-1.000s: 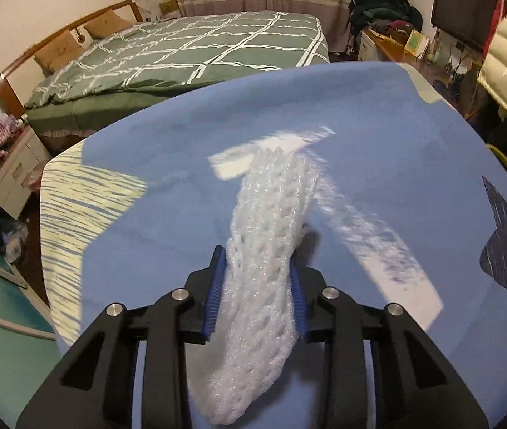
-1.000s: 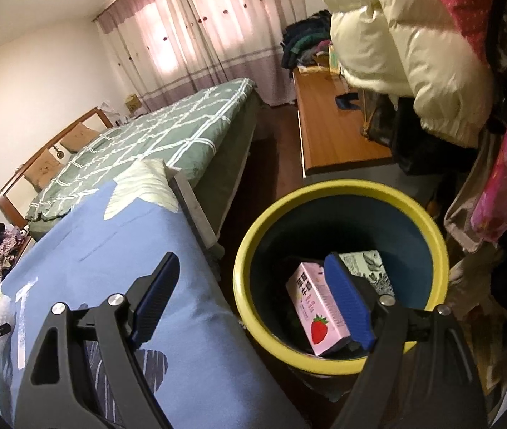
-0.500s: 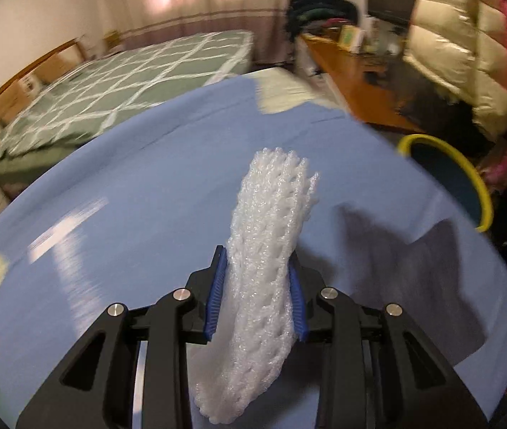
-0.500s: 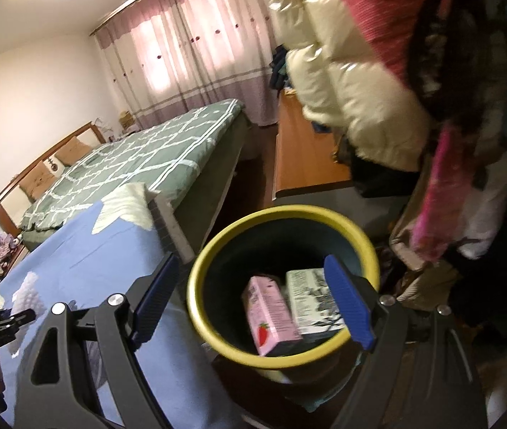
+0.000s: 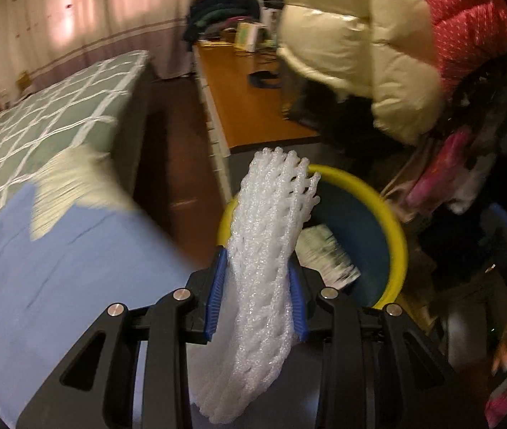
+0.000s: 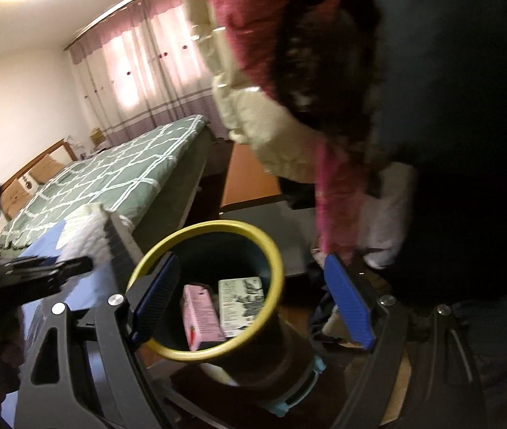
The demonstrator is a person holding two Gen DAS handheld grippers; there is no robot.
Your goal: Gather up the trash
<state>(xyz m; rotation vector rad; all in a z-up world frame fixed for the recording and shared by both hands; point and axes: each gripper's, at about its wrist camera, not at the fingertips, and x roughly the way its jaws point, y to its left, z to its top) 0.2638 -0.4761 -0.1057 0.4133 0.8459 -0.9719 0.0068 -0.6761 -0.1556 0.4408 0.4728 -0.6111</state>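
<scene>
My left gripper (image 5: 257,298) is shut on a white foam net sleeve (image 5: 266,250), which stands up between the blue pads and hangs below them. It is at the near rim of the yellow-rimmed trash bin (image 5: 398,236). In the right wrist view the bin (image 6: 275,250) sits between the fingers of my open, empty right gripper (image 6: 251,302), just above it. Inside lie a pink strawberry carton (image 6: 201,316) and a white printed carton (image 6: 241,302). The left gripper shows at that view's left edge (image 6: 74,264), holding the foam sleeve (image 6: 85,239).
A blue cloth-covered surface (image 5: 57,279) lies at the left of the bin. A green checked bed (image 5: 57,114) is behind it, a wooden desk (image 5: 253,107) beyond. Puffy cream and red jackets (image 5: 378,46) hang close over the bin's right side.
My left gripper has swung right with the foam sleeve, from over the blue surface to the bin's rim. My right gripper has shifted so the bin sits between its fingers.
</scene>
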